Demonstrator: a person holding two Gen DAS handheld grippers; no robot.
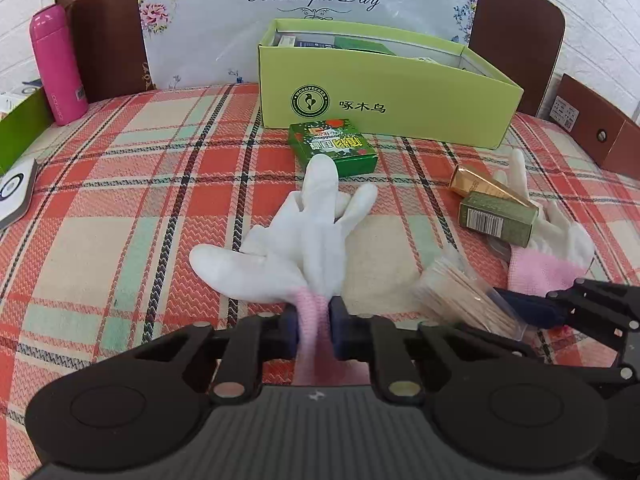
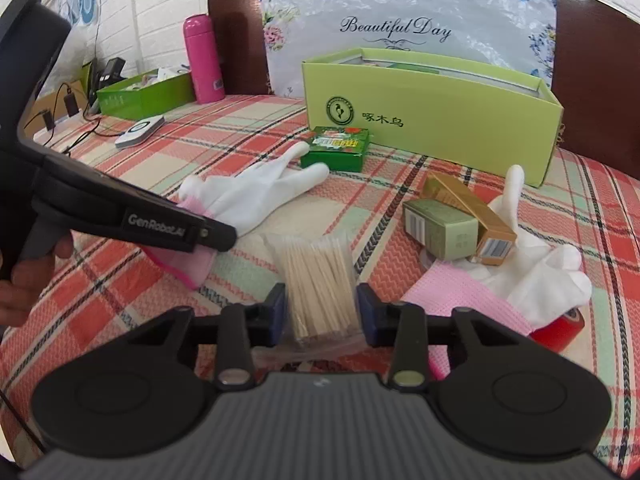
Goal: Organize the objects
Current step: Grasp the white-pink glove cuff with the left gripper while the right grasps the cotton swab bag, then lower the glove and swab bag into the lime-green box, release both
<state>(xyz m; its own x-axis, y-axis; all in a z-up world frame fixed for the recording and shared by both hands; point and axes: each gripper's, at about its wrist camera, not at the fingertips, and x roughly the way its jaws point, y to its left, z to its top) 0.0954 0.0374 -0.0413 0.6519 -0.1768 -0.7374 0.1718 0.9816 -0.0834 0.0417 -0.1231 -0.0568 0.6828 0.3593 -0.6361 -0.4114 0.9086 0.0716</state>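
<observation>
My left gripper (image 1: 315,320) is shut on the pink cuff of a white glove (image 1: 304,232), which lies flat on the plaid cloth with its fingers pointing away. My right gripper (image 2: 320,312) is shut on a clear bag of toothpicks (image 2: 316,272), its pads against the bag's two sides. A second white glove (image 2: 540,272) lies to the right, under a gold box (image 2: 472,204) and an olive box (image 2: 440,228). A small green box (image 1: 332,146) sits before the open lime-green box (image 1: 400,108), which holds several packets.
A pink bottle (image 1: 58,64) stands at the back left beside a green tray (image 2: 144,94). A white device (image 2: 140,130) with cables lies at the left. A red tape roll (image 2: 560,328) pokes out beneath the second glove. A headboard and a cushion close off the back.
</observation>
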